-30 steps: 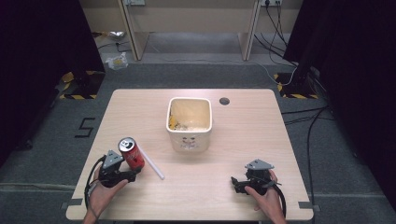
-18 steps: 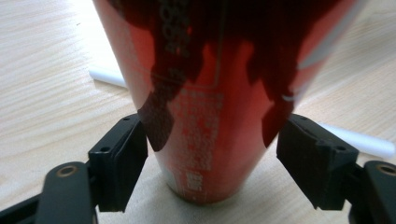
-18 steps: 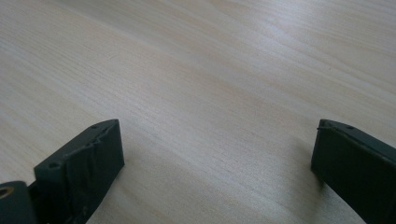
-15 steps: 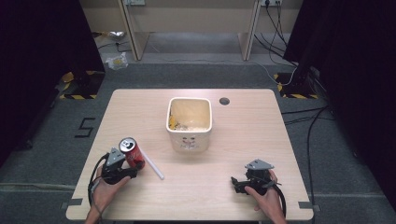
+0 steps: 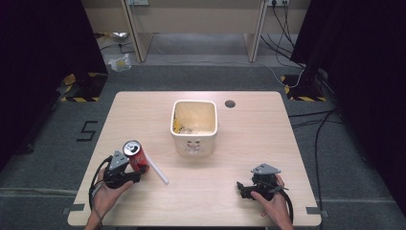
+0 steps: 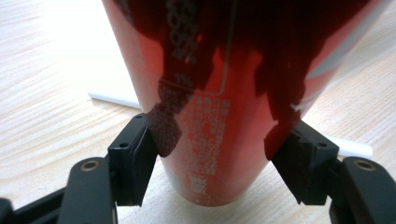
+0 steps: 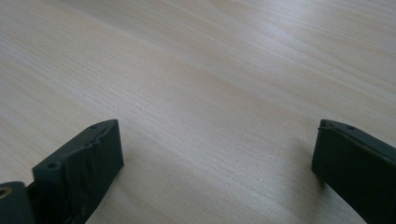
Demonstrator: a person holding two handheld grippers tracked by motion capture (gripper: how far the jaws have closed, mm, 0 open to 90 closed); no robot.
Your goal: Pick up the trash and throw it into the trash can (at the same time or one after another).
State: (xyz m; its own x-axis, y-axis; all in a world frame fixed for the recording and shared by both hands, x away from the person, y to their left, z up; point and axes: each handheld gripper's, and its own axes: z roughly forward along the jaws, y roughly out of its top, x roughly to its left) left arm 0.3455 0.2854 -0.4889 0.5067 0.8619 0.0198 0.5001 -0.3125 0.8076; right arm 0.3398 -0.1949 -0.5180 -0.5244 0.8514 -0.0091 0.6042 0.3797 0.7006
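High view shows the left tongs [image 5: 128,168] closed on a red soda can [image 5: 135,155], which stands upright on the surface [image 5: 249,143], below and left of the white bin [image 5: 194,127]. A white straw [image 5: 157,168] lies just beside the can. The jaws have just been closing and now press its lower sides. The right tongs [image 5: 245,188], below and right of the bin, are wide open and hold nothing. The grasp looks done; lifting the can to the bin, likely, remains. Yellowish scraps lie inside the bin.

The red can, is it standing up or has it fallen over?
Standing up. The red can rests on its base on the table, silver top facing up, with the left hand-held gripper shut on its sides.
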